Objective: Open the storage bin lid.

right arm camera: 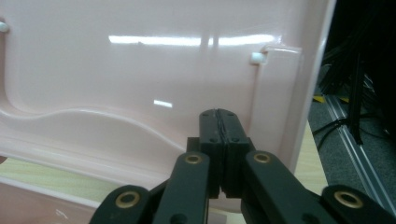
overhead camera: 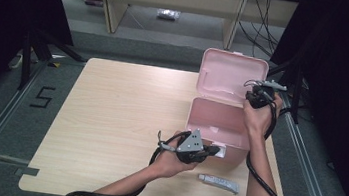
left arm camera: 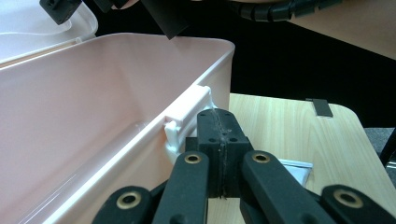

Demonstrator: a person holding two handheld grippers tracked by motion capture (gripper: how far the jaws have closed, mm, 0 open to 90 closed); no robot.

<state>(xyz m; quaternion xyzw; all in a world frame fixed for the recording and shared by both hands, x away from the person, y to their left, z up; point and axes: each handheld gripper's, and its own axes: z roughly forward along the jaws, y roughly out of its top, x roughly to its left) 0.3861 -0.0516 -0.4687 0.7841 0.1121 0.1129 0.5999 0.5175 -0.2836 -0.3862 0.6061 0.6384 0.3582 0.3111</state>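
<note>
A pink plastic box [overhead camera: 220, 121] stands open on the right of the wooden table [overhead camera: 119, 121], its lid [overhead camera: 230, 74] upright at the back. My left gripper [overhead camera: 216, 150] is shut with nothing between its pads. It sits at the box's front wall, just right of the white latch [left arm camera: 187, 114] in the left gripper view, where its tips [left arm camera: 219, 116] are level with the rim. My right gripper [overhead camera: 256, 95] is also shut and empty, held against the inner face of the lid [right arm camera: 140, 70] near its right edge. Whether its tips [right arm camera: 218, 116] touch the lid I cannot tell.
A small silver tube or sachet [overhead camera: 219, 183] lies on the table near the front edge, right of my left hand. The table's right edge runs close beside the box. Dark stands and cables are on the floor to the right [overhead camera: 309, 94].
</note>
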